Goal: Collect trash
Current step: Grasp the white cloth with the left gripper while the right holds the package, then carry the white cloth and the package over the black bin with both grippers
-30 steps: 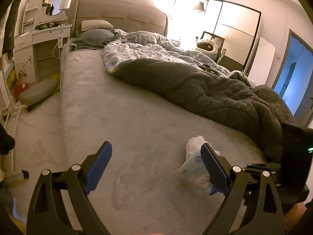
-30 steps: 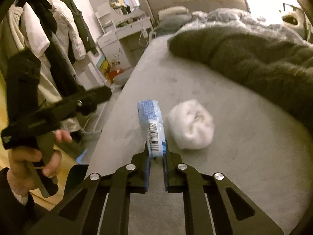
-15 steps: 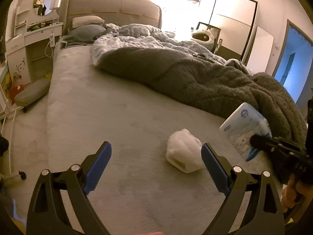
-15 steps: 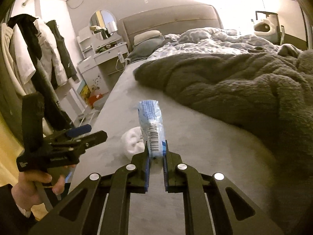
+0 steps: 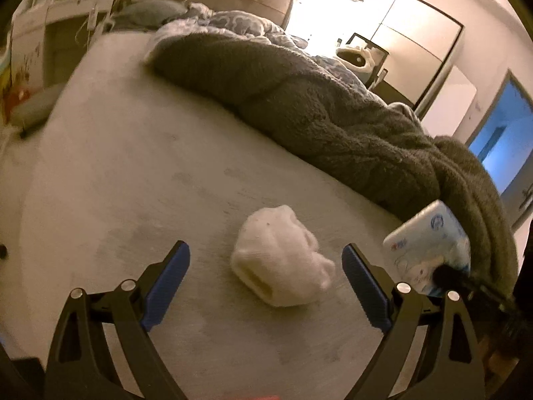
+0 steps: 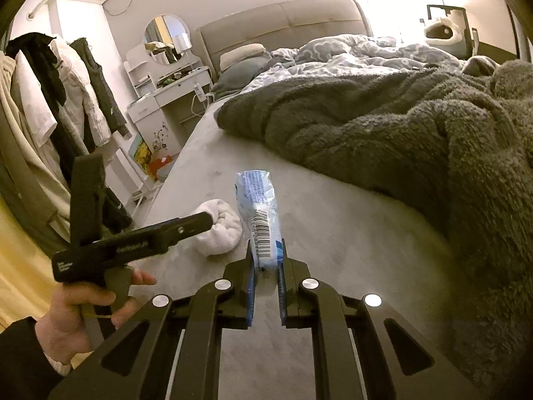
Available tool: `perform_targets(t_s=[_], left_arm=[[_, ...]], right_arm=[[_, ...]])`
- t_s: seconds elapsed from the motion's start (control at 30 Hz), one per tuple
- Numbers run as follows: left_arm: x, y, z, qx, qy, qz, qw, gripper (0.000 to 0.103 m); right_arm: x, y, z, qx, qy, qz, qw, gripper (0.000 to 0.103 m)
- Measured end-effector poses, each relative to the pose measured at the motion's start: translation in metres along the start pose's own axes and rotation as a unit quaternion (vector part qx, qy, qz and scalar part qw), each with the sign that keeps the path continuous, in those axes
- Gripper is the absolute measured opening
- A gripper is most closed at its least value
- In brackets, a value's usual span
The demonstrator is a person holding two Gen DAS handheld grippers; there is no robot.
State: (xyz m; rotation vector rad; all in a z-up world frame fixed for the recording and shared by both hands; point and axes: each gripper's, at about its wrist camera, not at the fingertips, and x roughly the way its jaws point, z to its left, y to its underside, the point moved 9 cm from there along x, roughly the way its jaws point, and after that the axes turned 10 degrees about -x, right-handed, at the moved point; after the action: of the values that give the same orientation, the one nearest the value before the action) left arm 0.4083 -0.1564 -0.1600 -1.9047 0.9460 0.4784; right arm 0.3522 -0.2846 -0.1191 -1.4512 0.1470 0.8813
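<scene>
Left tongs [image 5: 266, 281] wide, now nearer tissue wad [image 5: 281, 260]; right tongs [image 6: 266, 268] still clamp packet [image 6: 260, 221].

Your left gripper [image 6: 200, 221] hides the near side of the white wad [image 6: 218, 230] in the right wrist view, and its fingertips cannot be made out there. Beside that wad, the tissue pack [image 5: 429, 256] has its lower corner covered by the right gripper's dark tip. The wad's right edge [image 5: 319, 266] is smeared, possibly motion blur.
</scene>
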Motion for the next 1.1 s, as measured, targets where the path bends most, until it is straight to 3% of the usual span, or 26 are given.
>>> perform_targets(t_s=[0.13, 0.27, 0.4, 0.47, 0.83, 1.1], left_arm=[[0.008, 0.005, -0.004, -0.010, -0.001, 0.008, 0.9999, 0.081], [0.014, 0.011, -0.011, -0.002, -0.010, 0.012, 0.9999, 0.063], [0.013, 0.012, -0.019, 0.015, -0.018, 0.001, 0.9997, 0.045], [0.011, 0.012, -0.022, 0.022, -0.023, -0.005, 0.9995, 0.042], [-0.028, 0.025, -0.035, 0.070, -0.039, -0.033, 0.9962, 0.036], [-0.074, 0.051, -0.025, 0.099, -0.088, -0.052, 0.9898, 0.036]], right_arm=[[-0.004, 0.003, -0.006, 0.002, -0.002, 0.002, 1.000, 0.011], [-0.007, 0.005, -0.009, 0.011, -0.017, 0.003, 1.000, 0.011], [-0.011, 0.006, -0.014, 0.018, -0.018, 0.004, 1.000, 0.011], [-0.014, 0.006, -0.014, 0.020, -0.018, 0.003, 1.000, 0.011], [-0.023, -0.001, -0.001, 0.014, -0.033, -0.006, 0.999, 0.011], [-0.038, -0.010, 0.028, 0.000, -0.060, -0.020, 0.998, 0.011]])
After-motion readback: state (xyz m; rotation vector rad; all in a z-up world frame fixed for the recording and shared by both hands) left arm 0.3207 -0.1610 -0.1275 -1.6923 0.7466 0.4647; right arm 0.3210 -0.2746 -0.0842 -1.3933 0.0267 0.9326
